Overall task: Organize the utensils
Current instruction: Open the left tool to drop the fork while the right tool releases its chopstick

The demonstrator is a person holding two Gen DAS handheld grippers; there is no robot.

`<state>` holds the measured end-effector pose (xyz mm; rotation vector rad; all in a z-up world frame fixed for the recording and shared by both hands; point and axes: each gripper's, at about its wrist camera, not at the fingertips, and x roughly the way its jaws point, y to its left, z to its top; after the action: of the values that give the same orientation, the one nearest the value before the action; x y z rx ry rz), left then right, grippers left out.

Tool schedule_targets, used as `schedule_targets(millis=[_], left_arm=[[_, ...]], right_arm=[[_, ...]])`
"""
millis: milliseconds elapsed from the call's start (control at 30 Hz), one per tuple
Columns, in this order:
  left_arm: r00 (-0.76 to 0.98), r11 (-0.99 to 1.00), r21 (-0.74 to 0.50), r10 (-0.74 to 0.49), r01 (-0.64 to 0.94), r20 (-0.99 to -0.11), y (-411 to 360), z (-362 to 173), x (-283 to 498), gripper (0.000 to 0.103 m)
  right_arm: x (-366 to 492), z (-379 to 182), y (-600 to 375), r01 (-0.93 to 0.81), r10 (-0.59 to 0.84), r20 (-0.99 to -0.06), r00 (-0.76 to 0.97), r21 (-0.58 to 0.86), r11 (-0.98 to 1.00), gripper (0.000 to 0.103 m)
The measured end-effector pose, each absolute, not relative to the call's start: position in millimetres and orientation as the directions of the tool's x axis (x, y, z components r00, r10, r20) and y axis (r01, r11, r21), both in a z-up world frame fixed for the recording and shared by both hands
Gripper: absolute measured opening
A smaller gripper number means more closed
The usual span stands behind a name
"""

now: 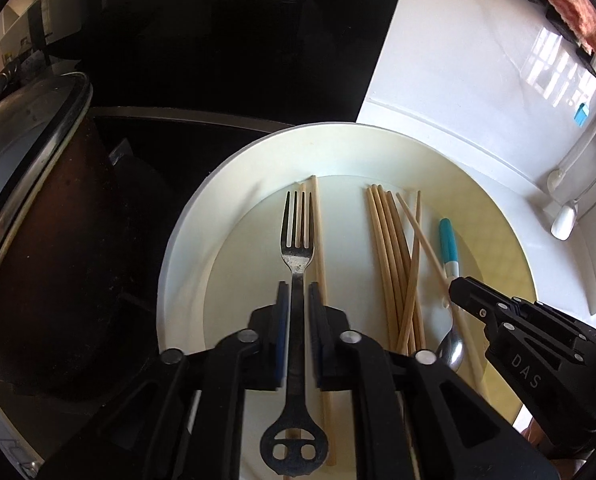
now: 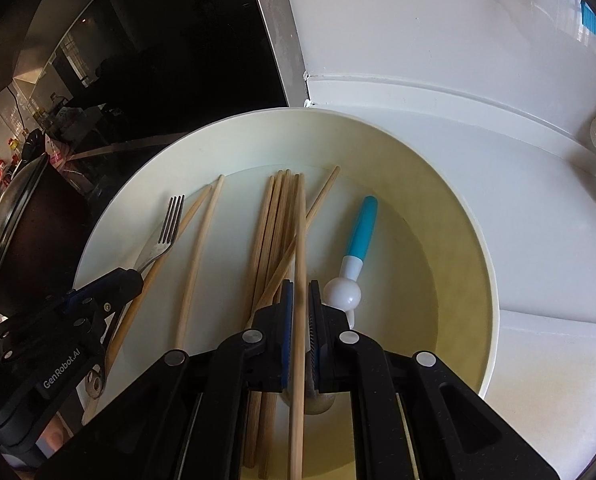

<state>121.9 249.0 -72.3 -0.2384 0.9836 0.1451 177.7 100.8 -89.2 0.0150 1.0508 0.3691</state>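
Nearest us, the left claw point(image 1: 296, 292) straddles the fork point(image 1: 296, 240), its jaws slightly apart and seemingly clear of the handle. The right claw point(image 2: 299, 292) is clamped on one chopstick point(image 2: 299, 240). Both lie in the plate point(image 2: 437, 184). Beyond the right claw, bundled chopsticks point(image 2: 274, 216). We judge sorting underway: next, lay this stick among them.
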Motion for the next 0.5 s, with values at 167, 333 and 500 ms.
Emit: schedule_targets(millis=[167, 333, 500], left_arm=[[0.567, 0.959, -0.105, 0.066, -0.264, -0.821, 249, -61, 116, 0.060], [0.574, 0.956, -0.085, 0.096, -0.280, -0.813, 246, -48, 112, 0.072], [0.562, 0.953, -0.061, 0.123, -0.298, -0.818, 243, -41, 109, 0.074]], right_arm=[[176, -81, 97, -0.287, 0.297, -0.837, 0.459, 0.177, 0.941, 0.016], [174, -75, 93, -0.284, 0.294, -0.834, 0.468, 0.173, 0.943, 0.022], [170, -67, 88, -0.283, 0.293, -0.829, 0.477, 0.170, 0.944, 0.027]])
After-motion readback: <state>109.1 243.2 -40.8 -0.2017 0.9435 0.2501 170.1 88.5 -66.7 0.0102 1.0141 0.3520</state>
